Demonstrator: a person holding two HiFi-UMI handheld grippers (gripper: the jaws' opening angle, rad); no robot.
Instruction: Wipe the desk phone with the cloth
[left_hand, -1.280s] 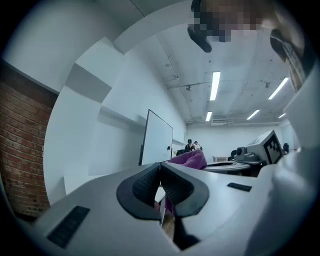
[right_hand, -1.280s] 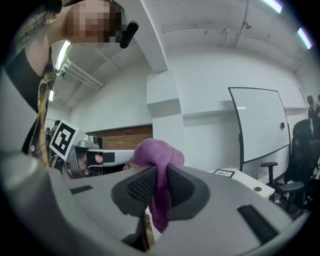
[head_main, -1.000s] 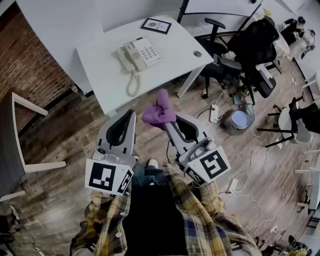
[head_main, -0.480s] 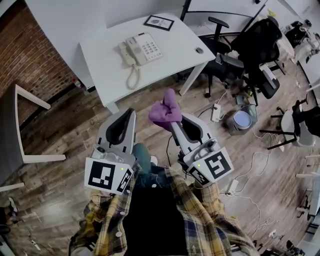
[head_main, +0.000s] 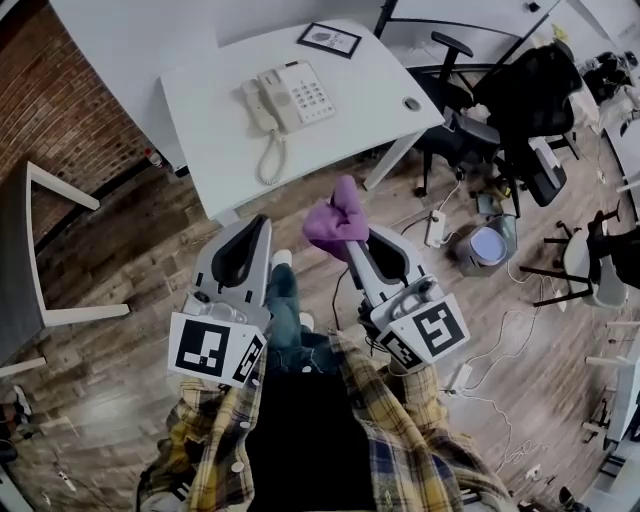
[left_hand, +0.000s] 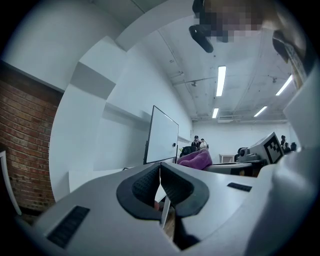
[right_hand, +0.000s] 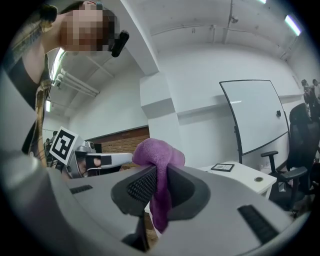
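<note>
Cloth (right_hand: 156, 152): purple, soft and napped, bunched into a rounded lump above the jaw tips of the right gripper (right_hand: 159, 176), with a narrow tail hanging below them. Those jaws, ribbed dark pads set in smooth grey shells, are clamped on the cloth's pinched middle. The left gripper (left_hand: 160, 172) is of the same build, and its ribbed pads are pressed together face to face. In the head view both jaw pairs sit side by side, near each other, above a floor of worn wood planks (head_main: 120, 270). The desk phone (head_main: 290, 97) is off-white moulded plastic, box-shaped with a grid of keys. Its handset (head_main: 256, 106) rests in the cradle and a coiled cord (head_main: 270, 165) loops down from it. The phone sits on a smooth white rectangular desk (head_main: 345, 125), ahead of both jaw pairs and well apart from them. A dark-framed card (head_main: 329, 39) lies flat on the desk beyond the phone, farther again from the jaws. A rough red brick wall (head_main: 60, 110) stands off to the left of the left jaws.
</note>
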